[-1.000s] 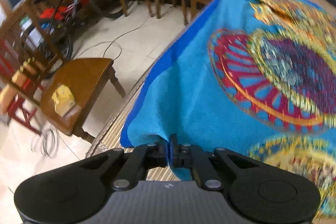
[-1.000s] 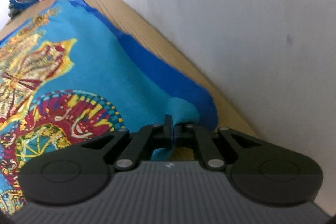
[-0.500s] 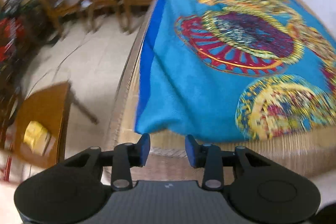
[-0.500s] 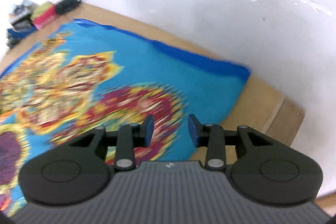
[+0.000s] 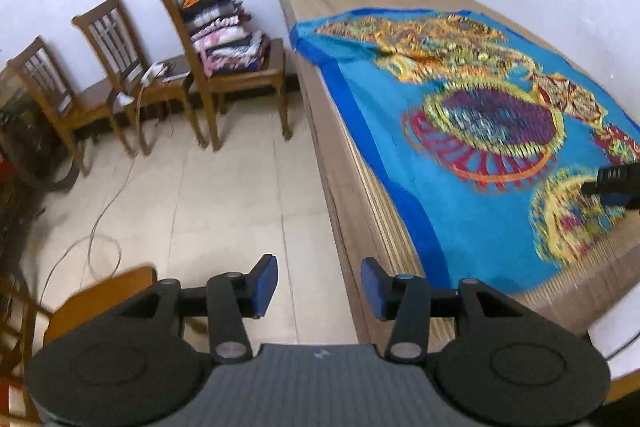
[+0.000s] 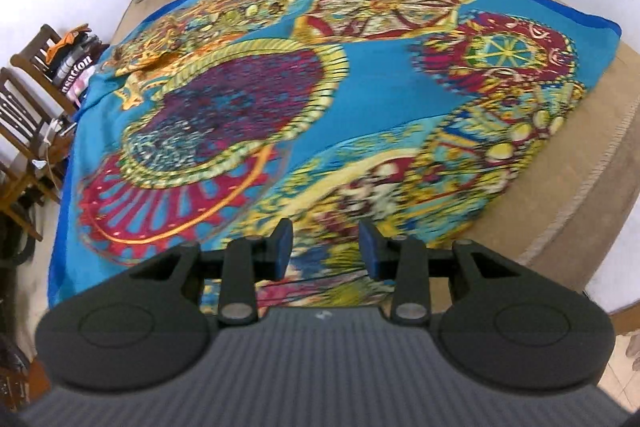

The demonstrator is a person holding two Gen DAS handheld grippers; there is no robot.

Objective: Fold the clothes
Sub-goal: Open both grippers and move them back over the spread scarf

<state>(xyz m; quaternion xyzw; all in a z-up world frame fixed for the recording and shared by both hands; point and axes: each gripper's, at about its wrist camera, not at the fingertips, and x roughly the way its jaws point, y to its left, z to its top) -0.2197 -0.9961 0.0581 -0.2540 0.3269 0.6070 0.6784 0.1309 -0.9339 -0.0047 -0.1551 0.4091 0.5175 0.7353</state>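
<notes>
Left of the bed [image 5: 360, 187], three wooden chairs [image 5: 224, 67] line the wall. The left gripper [image 5: 319, 285] hangs off the bed's near corner, jaws opening, nothing between them. The blue patterned cloth [image 6: 360, 75] lies spread flat on the bed. The right gripper [image 6: 325, 247] hovers over its near edge, jaws parted, empty.

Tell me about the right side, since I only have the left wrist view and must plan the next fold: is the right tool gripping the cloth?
Observer: No. The right tool is open over the blue patterned cloth, with nothing between its pads.
Operator: Does the cloth's right side hang off the bed?
Observer: No. It lies flat on the bed mat, and bare mat shows beyond the cloth's right edge.
</notes>
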